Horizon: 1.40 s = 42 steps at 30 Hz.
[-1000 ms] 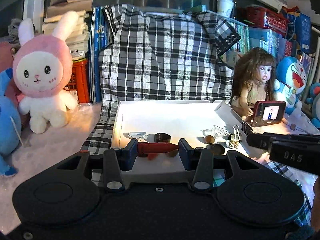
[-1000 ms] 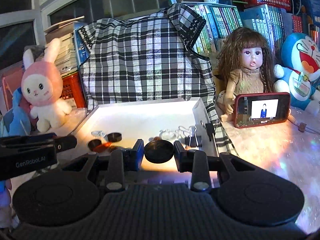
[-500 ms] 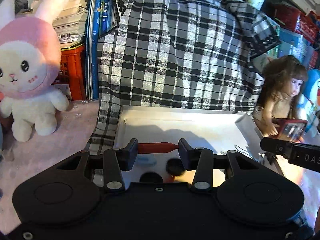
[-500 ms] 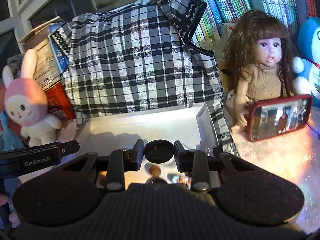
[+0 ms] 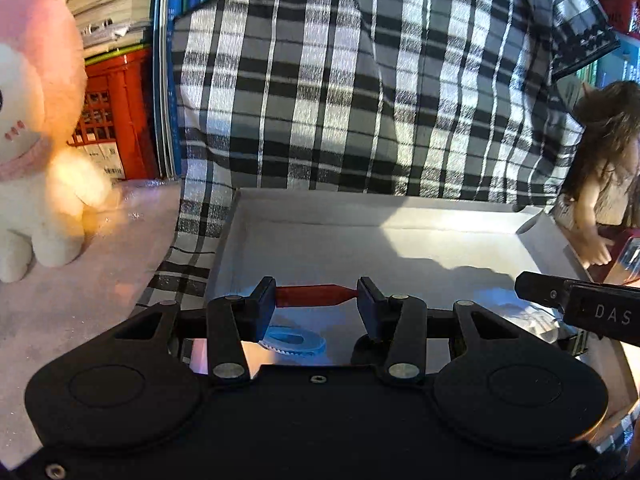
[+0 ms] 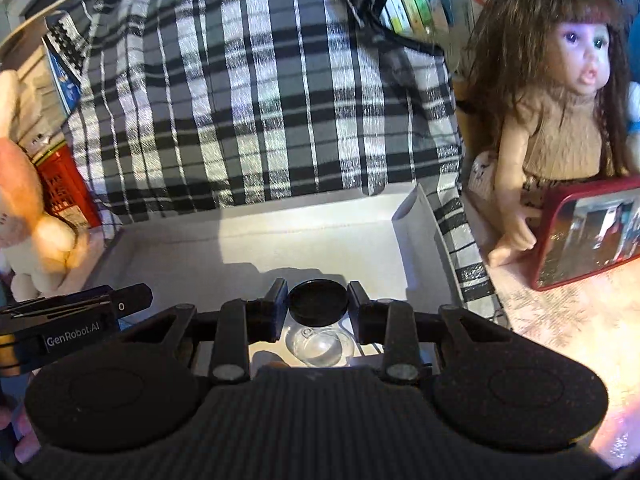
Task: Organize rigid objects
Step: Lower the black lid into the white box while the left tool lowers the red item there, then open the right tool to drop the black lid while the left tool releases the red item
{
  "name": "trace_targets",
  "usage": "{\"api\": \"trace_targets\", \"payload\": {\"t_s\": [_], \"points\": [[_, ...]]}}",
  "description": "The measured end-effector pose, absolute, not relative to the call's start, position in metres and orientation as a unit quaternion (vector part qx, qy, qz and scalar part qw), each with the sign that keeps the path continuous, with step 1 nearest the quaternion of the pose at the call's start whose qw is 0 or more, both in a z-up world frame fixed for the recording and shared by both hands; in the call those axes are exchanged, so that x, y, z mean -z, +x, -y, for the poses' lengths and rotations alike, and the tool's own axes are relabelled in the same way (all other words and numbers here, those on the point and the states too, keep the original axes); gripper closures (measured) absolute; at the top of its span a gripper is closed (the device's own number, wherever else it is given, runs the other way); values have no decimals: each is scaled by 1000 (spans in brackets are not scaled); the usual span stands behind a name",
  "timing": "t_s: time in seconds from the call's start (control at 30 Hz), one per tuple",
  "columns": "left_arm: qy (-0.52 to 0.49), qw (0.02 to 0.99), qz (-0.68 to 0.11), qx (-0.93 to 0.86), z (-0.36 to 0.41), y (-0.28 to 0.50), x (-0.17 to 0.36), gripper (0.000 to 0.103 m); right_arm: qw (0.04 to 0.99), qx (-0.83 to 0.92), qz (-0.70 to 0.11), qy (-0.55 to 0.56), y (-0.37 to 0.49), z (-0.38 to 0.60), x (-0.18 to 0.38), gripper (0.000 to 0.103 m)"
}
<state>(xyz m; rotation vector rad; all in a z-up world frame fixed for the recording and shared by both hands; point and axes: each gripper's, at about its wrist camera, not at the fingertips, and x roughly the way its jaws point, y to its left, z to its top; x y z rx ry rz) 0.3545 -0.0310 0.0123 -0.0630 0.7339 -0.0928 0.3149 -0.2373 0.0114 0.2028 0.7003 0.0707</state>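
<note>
My left gripper (image 5: pixel 316 296) is shut on a red stick-shaped piece (image 5: pixel 314 295), held crosswise above the white tray (image 5: pixel 320 208). A light blue toothed ring (image 5: pixel 294 340) lies in the tray just below it. My right gripper (image 6: pixel 318 306) is shut on a black round cap (image 6: pixel 318 303) above the same white tray (image 6: pixel 320 216). A clear plastic dome (image 6: pixel 320 346) lies in the tray under the cap. The other gripper's finger shows at the right of the left wrist view (image 5: pixel 576 302) and at the left of the right wrist view (image 6: pixel 76 312).
A plaid cloth (image 5: pixel 360 80) hangs behind the tray. A pink and white plush rabbit (image 5: pixel 36 120) and a red crate (image 5: pixel 108 112) stand at the left. A doll (image 6: pixel 560 100) and a red-cased phone (image 6: pixel 588 232) are at the right.
Both grippers have moved forward and lower over the tray, still holding their pieces. The small items at the tray's front have slipped under and behind the fingers.
</note>
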Motion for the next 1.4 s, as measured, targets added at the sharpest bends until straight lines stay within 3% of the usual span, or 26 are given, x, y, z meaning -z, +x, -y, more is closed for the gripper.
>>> {"api": "trace_targets", "payload": {"t_s": [1.13, 1.27, 1.4], "points": [[-2, 929, -367, 41, 41, 361, 0, 60, 941, -34, -330, 61, 319, 231, -1, 63], [-13, 930, -364, 48, 37, 357, -3, 55, 943, -39, -324, 67, 314, 231, -5, 46], [-13, 934, -354, 44, 34, 349, -11, 45, 944, -41, -320, 69, 307, 231, -11, 44]]}}
